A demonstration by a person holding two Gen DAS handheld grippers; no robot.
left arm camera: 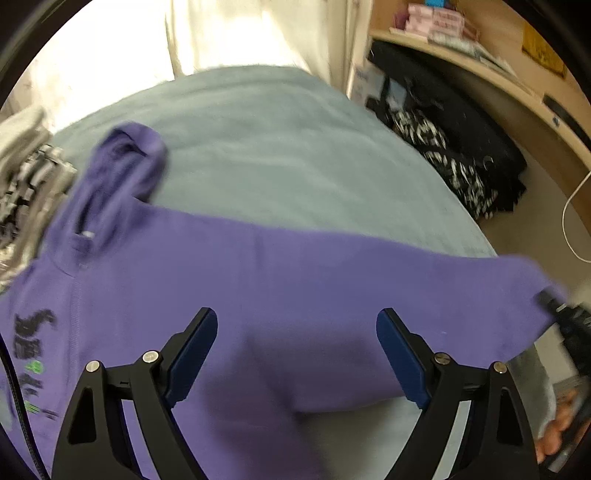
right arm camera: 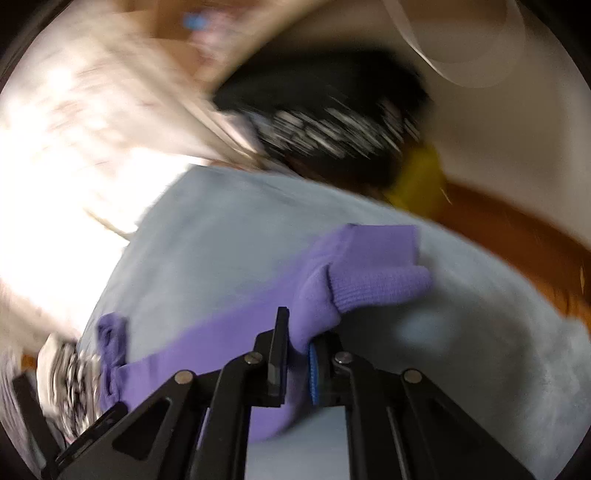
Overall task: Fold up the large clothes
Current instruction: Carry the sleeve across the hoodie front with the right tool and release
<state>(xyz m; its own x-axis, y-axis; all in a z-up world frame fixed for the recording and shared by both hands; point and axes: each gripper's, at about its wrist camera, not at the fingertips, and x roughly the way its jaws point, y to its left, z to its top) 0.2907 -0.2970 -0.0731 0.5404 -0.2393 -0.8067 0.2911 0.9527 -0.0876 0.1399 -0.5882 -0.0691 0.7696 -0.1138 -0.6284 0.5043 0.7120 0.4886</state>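
A purple hoodie (left arm camera: 258, 280) lies spread on a grey-blue bedcover (left arm camera: 266, 147), hood (left arm camera: 125, 162) at the upper left, black and green print on its chest at the far left. My left gripper (left arm camera: 296, 332) hangs open just above the sleeve near the armpit, nothing between its blue pads. The sleeve runs right to my right gripper (left arm camera: 557, 314), seen at the frame edge. In the right wrist view the right gripper (right arm camera: 299, 343) is shut on the purple sleeve (right arm camera: 321, 295) just behind its ribbed cuff (right arm camera: 380, 273), which sticks out past the fingertips.
Folded patterned clothes (left arm camera: 26, 192) are piled left of the hood. A black bag with white print (left arm camera: 454, 162) sits on the floor right of the bed, under a wooden shelf (left arm camera: 480, 66). A white cable (left arm camera: 569, 221) trails on the floor. Bright curtains (left arm camera: 221, 33) hang behind.
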